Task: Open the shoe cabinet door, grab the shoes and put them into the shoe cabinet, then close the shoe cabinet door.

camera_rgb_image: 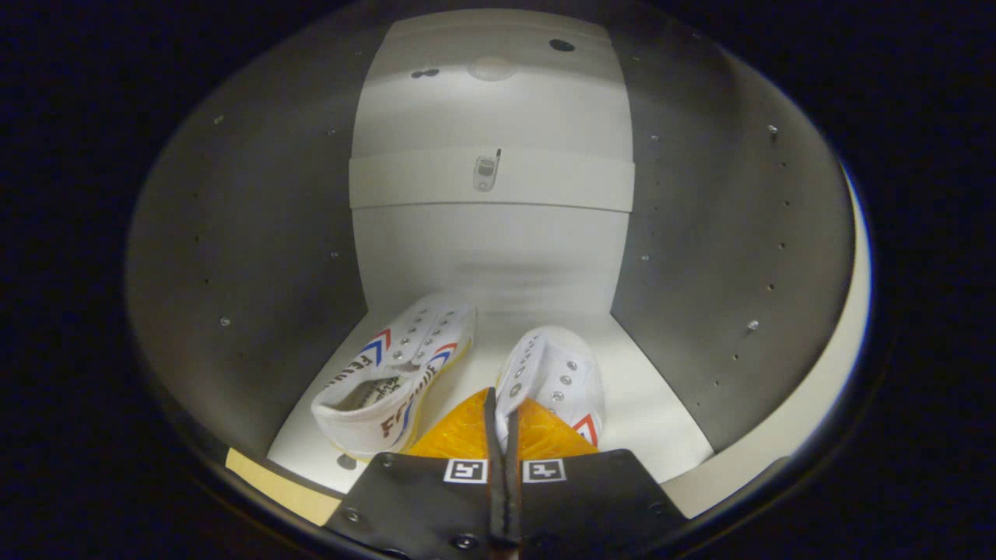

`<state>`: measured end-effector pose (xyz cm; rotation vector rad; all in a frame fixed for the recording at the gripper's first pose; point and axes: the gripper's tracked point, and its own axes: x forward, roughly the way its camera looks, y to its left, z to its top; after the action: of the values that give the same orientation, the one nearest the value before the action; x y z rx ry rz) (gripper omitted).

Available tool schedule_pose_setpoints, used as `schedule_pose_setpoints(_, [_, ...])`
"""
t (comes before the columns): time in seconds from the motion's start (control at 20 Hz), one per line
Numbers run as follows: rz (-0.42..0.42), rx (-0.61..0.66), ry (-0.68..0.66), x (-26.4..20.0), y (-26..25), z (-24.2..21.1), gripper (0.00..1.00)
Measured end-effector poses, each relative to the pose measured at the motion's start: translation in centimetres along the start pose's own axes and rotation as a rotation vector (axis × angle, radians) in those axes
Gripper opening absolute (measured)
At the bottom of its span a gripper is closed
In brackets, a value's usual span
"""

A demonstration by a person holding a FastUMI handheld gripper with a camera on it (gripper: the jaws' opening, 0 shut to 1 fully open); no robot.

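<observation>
Closest to the lens, the gripper (502, 420) is pointing into the cabinet with its two fingers lying nearly together, only a thin slit between them; whether they are pinching the heel edge of the right shoe I cannot tell, since the fingertips are hiding that spot. Beyond them the white, box-shaped shoe cabinet (739, 257) is standing open, its grey side walls running at nine and three o'clock of the fingers, its pale back panel at twelve. A white horizontal rail (545, 180) is crossing that panel high up, carrying a small metal fitting (485, 171). On the white cabinet floor both shoes are resting toes inward: the left white canvas sneaker with red and blue chevrons (397, 377) is lying at eleven o'clock of the fingertips, tilted slightly, while the right white canvas sneaker (556, 377) is sitting at one o'clock, just ahead of them. Judging by this, placing is finishing; doing it well means making sure nothing is caught, drawing straight back without dragging a heel outward, then swinging the door shut.
</observation>
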<state>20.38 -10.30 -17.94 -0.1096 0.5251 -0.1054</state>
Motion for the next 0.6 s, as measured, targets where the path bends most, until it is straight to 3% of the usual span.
schedule_pose_setpoints(0.6, [0.067,-0.12,-0.023,6.2,0.5,2.2,0.02])
